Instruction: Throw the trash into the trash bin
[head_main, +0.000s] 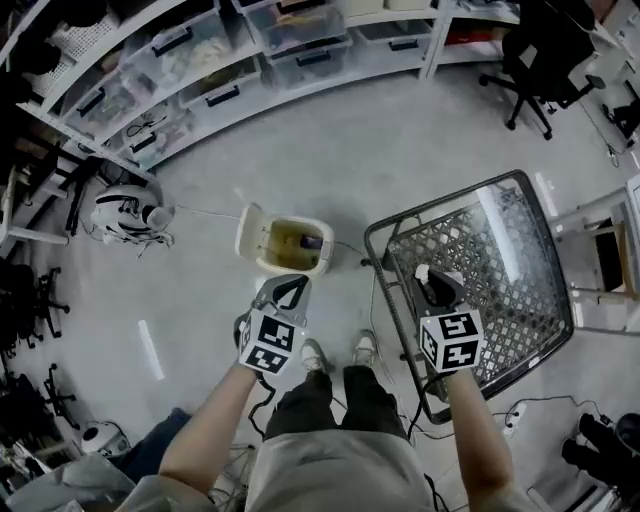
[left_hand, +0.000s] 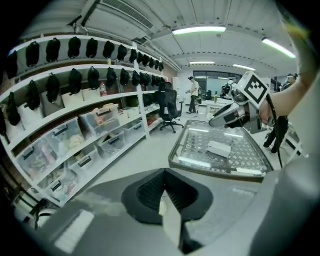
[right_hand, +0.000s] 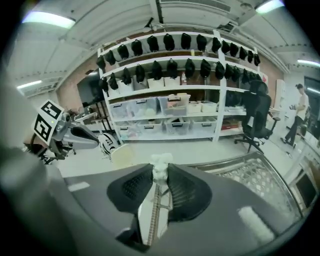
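Your left tongs (head_main: 290, 288) are pressed together with nothing between them, held out low in front of you and angled down. Your right tongs (head_main: 435, 288) are at about the same level and pinch the trash (right_hand: 161, 165), a small crumpled white wad that pokes out past the tips. From your head view, that hand hangs over the near left corner of the mesh surface (head_main: 510, 270), so the trash is in the air there and not in the bin. The bin (head_main: 283, 268) stands on the floor (head_main: 330, 150) just ahead of your feet, between the two tongs and closer to the left pair. Its lid is tipped open and there is brownish stuff inside. A flat white box (left_hand: 218, 148) lies on the surface to your right, well apart from the trash you hold. Farther out, long shelves (head_main: 210, 80) with clear storage tubs run along the wall, and a black chair (head_main: 535, 50) stands at their far right end.
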